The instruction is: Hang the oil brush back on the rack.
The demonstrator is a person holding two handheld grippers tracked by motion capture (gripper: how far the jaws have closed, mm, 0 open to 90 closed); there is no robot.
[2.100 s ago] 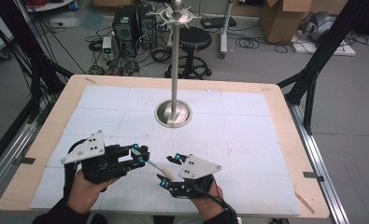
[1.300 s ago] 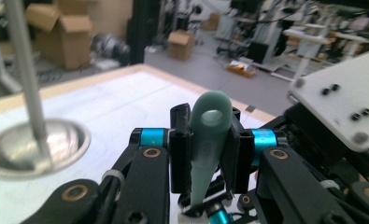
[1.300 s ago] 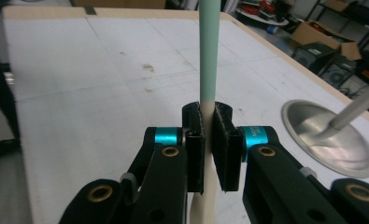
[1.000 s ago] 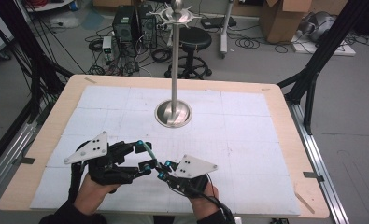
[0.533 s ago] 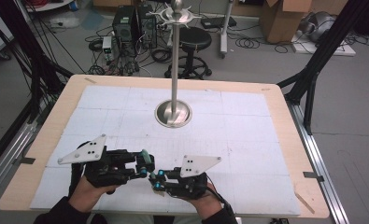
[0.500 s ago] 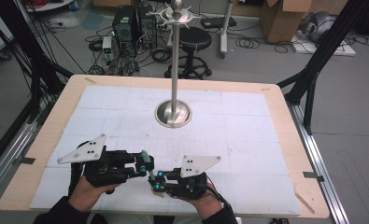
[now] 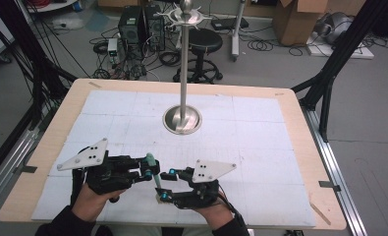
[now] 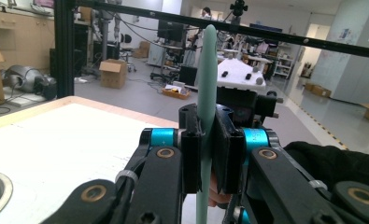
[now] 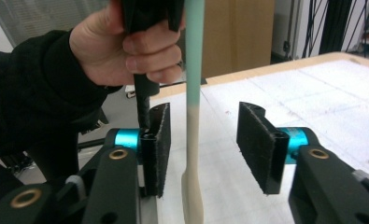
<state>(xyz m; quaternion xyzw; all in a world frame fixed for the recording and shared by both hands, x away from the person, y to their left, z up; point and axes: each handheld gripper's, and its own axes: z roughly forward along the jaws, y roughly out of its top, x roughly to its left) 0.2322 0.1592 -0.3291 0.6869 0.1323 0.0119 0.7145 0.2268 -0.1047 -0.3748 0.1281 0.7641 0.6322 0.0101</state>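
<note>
Gripping a slim mint-green and cream spatula-like stick (image 8: 206, 93) upright over the near tabletop (image 7: 260, 128), the left gripper (image 8: 206, 161) is clamped; the right gripper (image 9: 203, 140) jaws stand apart around its cream end

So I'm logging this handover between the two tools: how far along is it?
Done: the left tool is clamped on the green-and-cream utensil, holding it upright.
In hand: the utensil's cream part hangs between the right tool's open jaws, touching neither.
Left: the right tool closing, then the left letting go. The metal stand looks untouched.
</note>
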